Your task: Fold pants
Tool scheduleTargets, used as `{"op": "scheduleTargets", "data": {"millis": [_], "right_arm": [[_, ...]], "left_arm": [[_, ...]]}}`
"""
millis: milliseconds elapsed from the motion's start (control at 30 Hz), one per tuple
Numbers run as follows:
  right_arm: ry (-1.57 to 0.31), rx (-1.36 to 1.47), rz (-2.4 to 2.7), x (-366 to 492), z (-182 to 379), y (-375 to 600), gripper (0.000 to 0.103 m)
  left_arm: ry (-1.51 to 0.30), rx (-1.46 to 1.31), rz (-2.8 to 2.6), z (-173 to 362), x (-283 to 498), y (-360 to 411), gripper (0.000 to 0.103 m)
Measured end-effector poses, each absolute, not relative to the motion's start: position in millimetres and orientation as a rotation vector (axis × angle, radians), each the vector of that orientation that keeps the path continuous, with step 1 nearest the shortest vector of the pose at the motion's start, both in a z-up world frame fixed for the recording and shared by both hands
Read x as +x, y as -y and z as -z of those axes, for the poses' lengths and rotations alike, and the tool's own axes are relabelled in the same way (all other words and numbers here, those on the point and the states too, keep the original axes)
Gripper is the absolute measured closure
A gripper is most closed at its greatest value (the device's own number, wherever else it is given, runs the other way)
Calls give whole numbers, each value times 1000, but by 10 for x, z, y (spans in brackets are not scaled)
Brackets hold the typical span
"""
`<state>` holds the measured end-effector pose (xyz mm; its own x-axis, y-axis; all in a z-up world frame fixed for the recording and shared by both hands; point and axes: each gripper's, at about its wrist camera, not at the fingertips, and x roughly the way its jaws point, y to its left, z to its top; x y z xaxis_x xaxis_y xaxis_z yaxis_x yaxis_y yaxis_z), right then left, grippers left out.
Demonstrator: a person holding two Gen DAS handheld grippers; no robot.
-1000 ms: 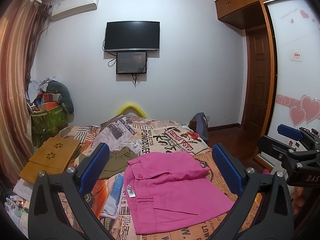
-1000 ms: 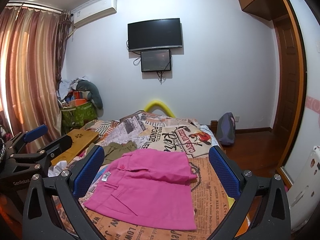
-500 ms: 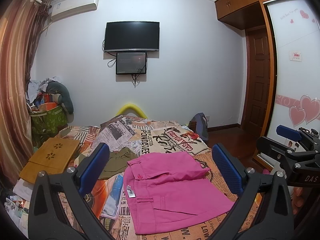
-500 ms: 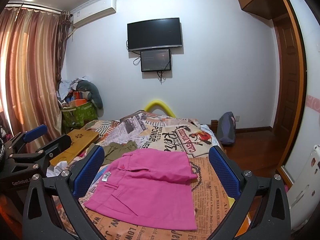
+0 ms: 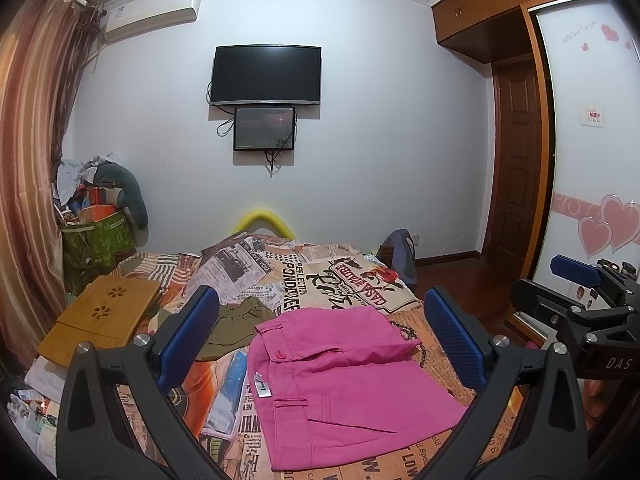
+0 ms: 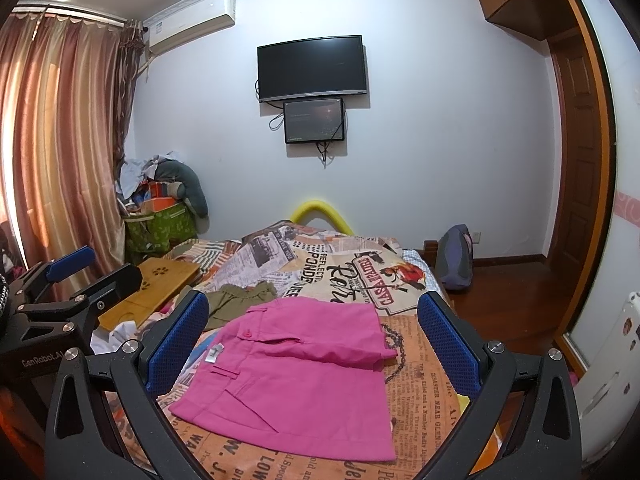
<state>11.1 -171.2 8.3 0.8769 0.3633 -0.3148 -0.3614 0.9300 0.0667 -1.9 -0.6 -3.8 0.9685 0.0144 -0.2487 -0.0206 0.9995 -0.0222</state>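
Pink pants (image 5: 344, 380) (image 6: 296, 376) lie folded flat on the bed's printed cover, waistband to the left with a white tag showing. My left gripper (image 5: 320, 332) hovers open above and in front of them, blue pads wide apart, holding nothing. My right gripper (image 6: 312, 332) is likewise open and empty over the pants. Each gripper appears at the edge of the other's view: the right gripper's body (image 5: 580, 312) at far right, the left gripper's body (image 6: 60, 300) at far left.
An olive garment (image 5: 236, 328) lies just left of the pants. A wooden lap tray (image 5: 100, 320) rests on the bed's left side. A laundry basket (image 5: 96, 236) piled with clothes stands by the curtain. A backpack (image 6: 454, 258) sits on the floor right of the bed.
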Motion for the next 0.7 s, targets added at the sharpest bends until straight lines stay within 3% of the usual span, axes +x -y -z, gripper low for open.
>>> {"op": "scheduleTargets", "data": {"millis": [433,700], "right_arm": [[-371,3,-373,300,84,1696,0],[-508,11,-340,790,598,1811,0]], "left_arm": [[-286,-22,-17,105,108,-39,0],[-483,-58,-17,501,734,-317,0]]}}
